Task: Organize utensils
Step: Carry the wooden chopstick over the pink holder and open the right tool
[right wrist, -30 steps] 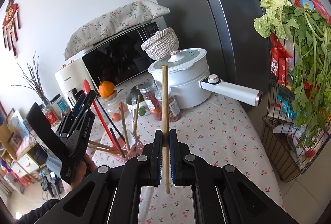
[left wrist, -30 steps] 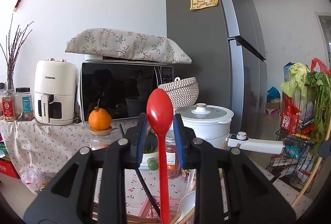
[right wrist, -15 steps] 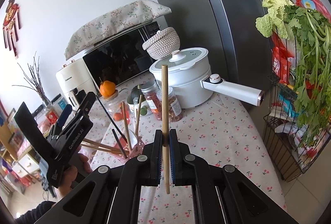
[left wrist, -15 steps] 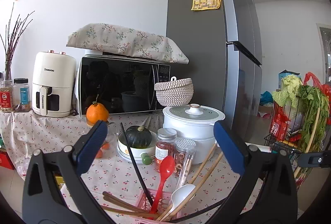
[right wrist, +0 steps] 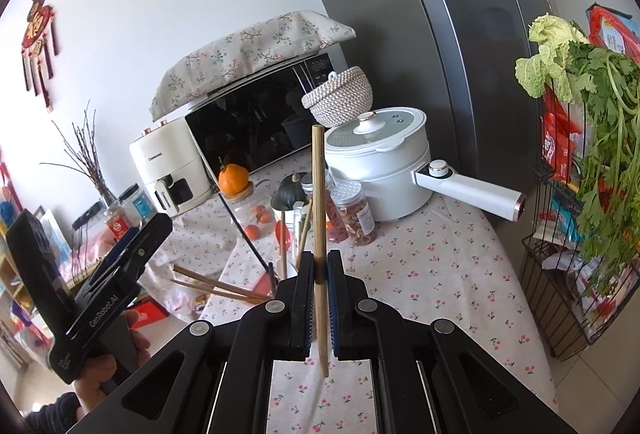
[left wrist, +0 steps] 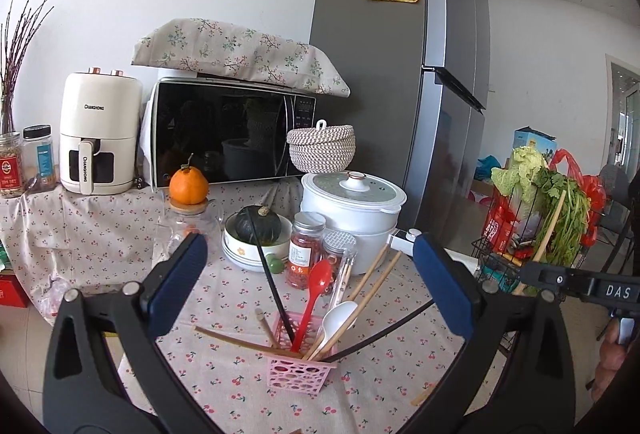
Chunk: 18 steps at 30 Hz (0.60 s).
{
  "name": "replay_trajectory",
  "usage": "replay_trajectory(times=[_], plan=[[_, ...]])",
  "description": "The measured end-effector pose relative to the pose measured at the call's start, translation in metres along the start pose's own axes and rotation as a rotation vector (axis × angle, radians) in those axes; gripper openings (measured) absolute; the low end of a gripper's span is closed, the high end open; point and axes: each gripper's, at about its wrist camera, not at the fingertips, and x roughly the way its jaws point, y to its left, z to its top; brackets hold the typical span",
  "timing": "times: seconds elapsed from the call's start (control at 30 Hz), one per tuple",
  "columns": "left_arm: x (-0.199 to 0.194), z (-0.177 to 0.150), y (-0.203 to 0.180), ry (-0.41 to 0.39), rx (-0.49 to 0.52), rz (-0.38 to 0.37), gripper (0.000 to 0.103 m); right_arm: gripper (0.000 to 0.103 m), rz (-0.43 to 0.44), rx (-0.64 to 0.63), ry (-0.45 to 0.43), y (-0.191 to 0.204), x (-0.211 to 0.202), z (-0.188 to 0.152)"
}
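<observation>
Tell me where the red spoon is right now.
In the left wrist view the red spoon stands bowl-up in the pink basket at lower centre, between the black chopstick and the white spoon.

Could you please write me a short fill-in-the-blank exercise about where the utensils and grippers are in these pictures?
1. The red spoon stands in the ____ basket.
2. The right gripper is shut on a wooden ____.
3. The left gripper is ____ and holds nothing.
4. The orange sits on top of a glass ____.

Missing words: pink; chopstick; open; jar
</observation>
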Motion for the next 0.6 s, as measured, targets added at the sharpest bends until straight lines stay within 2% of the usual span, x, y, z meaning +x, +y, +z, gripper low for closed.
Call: replay_trajectory(times=[0.2, 0.37, 0.43, 0.6], plan=[[-0.008, -0.012, 0.027, 0.146, 0.009, 0.065, 0.102, 0.006, 0.075, -0.049, -0.001, 0.029, -0.004, 0.000], [-0.001, -0.033, 0.050, 0.278, 0.008, 0.097, 0.102, 0.006, 0.119, -0.086, -0.051, 0.057, -0.002, 0.002], [0.005, -0.040, 0.058, 0.342, -0.010, 0.091, 0.102, 0.006, 0.118, -0.096, -0.084, 0.067, 0.002, 0.004], [0.004, -0.051, 0.076, 0.393, -0.031, 0.107, 0.102, 0.006, 0.086, -0.101, -0.151, 0.083, 0.025, 0.009]])
